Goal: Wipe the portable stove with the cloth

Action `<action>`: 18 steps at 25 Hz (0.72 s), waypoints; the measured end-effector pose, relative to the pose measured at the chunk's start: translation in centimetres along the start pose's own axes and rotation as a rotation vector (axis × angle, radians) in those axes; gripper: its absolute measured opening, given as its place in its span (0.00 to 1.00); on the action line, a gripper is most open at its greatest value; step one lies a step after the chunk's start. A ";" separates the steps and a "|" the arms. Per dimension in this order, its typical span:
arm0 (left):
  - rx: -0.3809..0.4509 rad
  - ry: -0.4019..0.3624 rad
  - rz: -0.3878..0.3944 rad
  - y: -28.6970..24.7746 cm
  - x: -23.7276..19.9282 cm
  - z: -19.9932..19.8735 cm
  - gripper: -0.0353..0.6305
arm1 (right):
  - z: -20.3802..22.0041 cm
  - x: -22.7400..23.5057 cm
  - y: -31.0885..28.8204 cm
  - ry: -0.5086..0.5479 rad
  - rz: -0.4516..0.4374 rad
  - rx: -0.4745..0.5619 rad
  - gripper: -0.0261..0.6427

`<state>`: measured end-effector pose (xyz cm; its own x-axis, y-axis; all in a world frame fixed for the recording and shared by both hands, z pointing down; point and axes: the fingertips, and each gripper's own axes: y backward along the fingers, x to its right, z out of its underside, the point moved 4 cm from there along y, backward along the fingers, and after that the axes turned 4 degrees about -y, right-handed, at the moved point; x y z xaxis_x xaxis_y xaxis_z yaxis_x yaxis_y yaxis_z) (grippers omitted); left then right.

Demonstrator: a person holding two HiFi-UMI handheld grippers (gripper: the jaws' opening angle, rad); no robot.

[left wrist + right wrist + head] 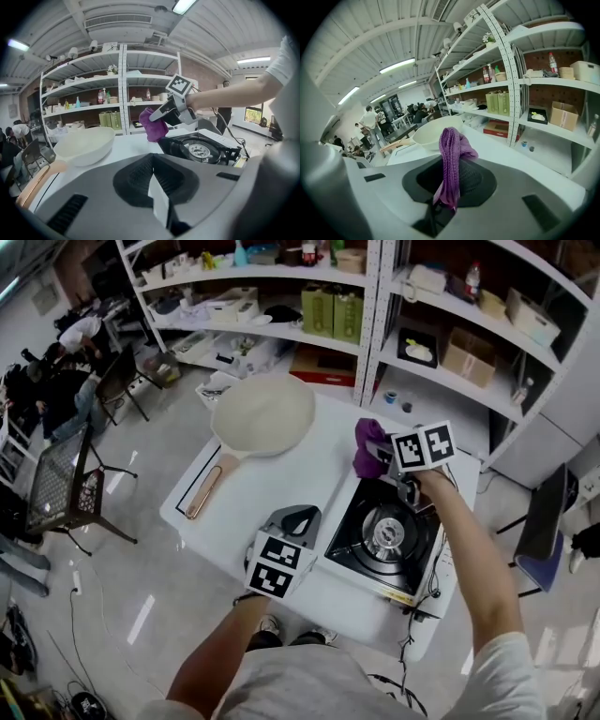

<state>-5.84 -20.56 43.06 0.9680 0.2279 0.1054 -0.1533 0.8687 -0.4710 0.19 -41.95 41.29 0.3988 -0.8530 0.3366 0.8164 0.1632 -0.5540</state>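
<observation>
Head view: my right claw [386, 463] is clamped on the purple cloth [369, 447], which hangs bunched at the far edge of the portable stove [380, 542], over the white surface [281, 479]. My left claw [296, 518] hovers just beside the stove's left side with its jaws pressed together and nothing in them. The stove sits at the near right of the surface, its round burner bare. A pale frying pan [262, 414] lies on the far left, well apart from the stove, with its wooden-coloured handle pointing toward the left edge. Storage shelves [375, 306] stand behind the surface.

Left gripper view: my left claw [157, 187] is closed tight and empty. Beyond it my right claw [165, 112] pinches the cloth [152, 125], which dangles at the stove's [201, 149] far corner. I cannot tell whether its lower end touches the stove or the surface. The frying pan [85, 145] rests to the left.

Right gripper view: my right claw [444, 190] grips the cloth [451, 157] along a fold, and the rest stands up in a ridged bunch between the jaws. The frying pan [436, 132] lies past it, and the shelves [511, 70] rise at the right.
</observation>
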 end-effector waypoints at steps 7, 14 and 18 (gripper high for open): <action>0.026 -0.003 0.027 -1.3 0.6 -1.4 0.06 | 1.8 1.5 2.9 -0.022 0.046 0.013 0.13; 0.036 -0.016 0.070 -2.9 2.0 -2.1 0.06 | 3.8 3.2 6.0 -0.051 0.095 0.020 0.13; 0.040 -0.020 0.095 -3.4 2.9 -2.6 0.06 | 5.0 4.1 8.0 -0.071 0.128 0.027 0.13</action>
<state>-1.98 -23.99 42.74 0.9447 0.3183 0.0795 -0.2522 0.8596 -0.4445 10.49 -41.64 42.04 0.5279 -0.7876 0.3178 0.7676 0.2824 -0.5754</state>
